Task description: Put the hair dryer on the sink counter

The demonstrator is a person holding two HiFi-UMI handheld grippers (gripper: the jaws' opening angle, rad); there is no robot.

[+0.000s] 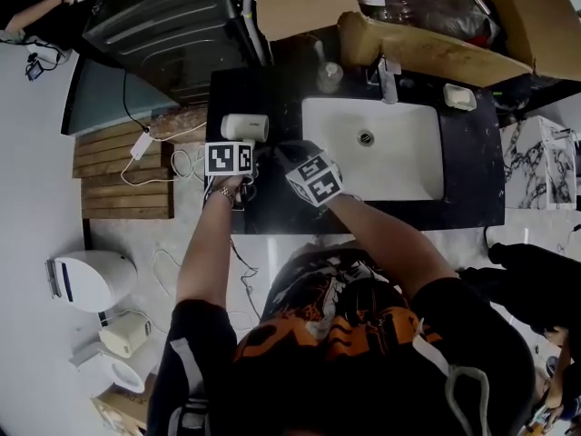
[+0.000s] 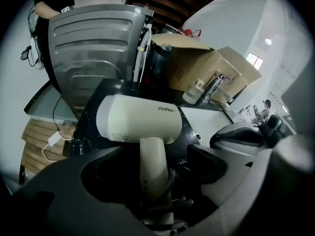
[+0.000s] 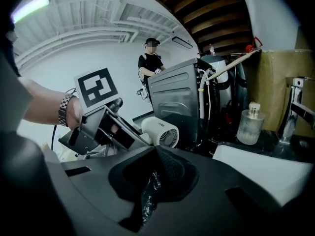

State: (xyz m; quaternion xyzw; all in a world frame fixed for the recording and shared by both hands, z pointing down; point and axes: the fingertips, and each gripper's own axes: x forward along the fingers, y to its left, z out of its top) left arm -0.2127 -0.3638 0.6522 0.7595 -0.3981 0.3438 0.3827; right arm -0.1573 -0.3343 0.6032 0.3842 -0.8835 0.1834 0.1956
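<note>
A cream hair dryer (image 1: 245, 127) lies on the black sink counter (image 1: 272, 209), left of the white basin (image 1: 372, 148). In the left gripper view its barrel (image 2: 138, 119) rests on the counter and its handle runs back between the jaws of my left gripper (image 2: 157, 159), which stand wide open with a gap on each side of the handle. A coiled cord sits at the handle's base. My right gripper (image 1: 289, 154) hovers just to the right, over the counter's front; its jaws (image 3: 155, 173) look shut with nothing seen in them. The dryer's grille (image 3: 160, 131) faces that camera.
A faucet (image 1: 388, 80), a clear soap bottle (image 1: 329, 77) and a soap dish (image 1: 459, 96) stand at the basin's back. A cardboard box (image 1: 427, 48) overhangs the rear. A grey machine (image 1: 168, 25) stands at the left, with wooden slats (image 1: 123, 175) and a white cable below.
</note>
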